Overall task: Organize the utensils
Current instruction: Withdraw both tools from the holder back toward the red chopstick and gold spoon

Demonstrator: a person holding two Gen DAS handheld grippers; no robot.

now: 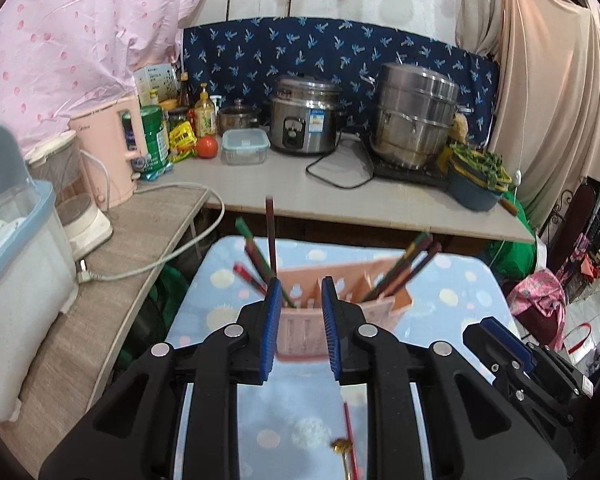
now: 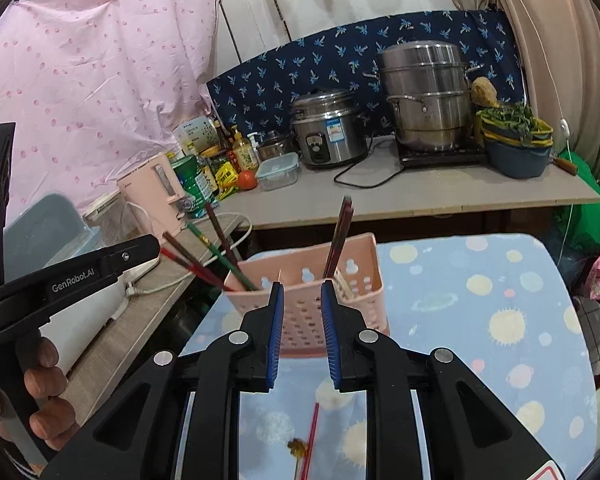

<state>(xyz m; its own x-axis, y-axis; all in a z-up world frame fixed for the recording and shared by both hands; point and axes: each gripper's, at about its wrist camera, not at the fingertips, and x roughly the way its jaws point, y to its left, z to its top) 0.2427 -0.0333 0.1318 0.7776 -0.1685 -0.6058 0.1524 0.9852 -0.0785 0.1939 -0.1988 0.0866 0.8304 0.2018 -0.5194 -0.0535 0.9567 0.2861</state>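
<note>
A pink slotted basket (image 1: pixel 300 336) (image 2: pixel 356 280) stands on the blue dotted cloth (image 1: pixel 460 292) (image 2: pixel 480 320). Several dark red and green chopsticks (image 1: pixel 256 256) (image 2: pixel 208 256) lean out of its left end. More chopsticks (image 1: pixel 404 272) (image 2: pixel 340 232) stand in its right part. My left gripper (image 1: pixel 300 292) hovers just before the basket, open and empty. My right gripper (image 2: pixel 301 292) is also open with nothing between its blue pads. A thin red stick (image 1: pixel 350 440) (image 2: pixel 312 436) with a small golden ornament lies on the cloth below both grippers. A hand (image 2: pixel 44 384) holds the left gripper (image 2: pixel 152 246).
Behind the cloth-covered table runs a counter (image 1: pixel 380 200) with a rice cooker (image 1: pixel 304 120), a steel steamer (image 1: pixel 414 112), a clear lidded box (image 1: pixel 244 146), a tomato (image 1: pixel 208 146) and a bowl of greens (image 1: pixel 476 176). A pink kettle (image 1: pixel 108 148), a white cable (image 1: pixel 172 256) and a plastic bin (image 1: pixel 16 260) occupy the left shelf.
</note>
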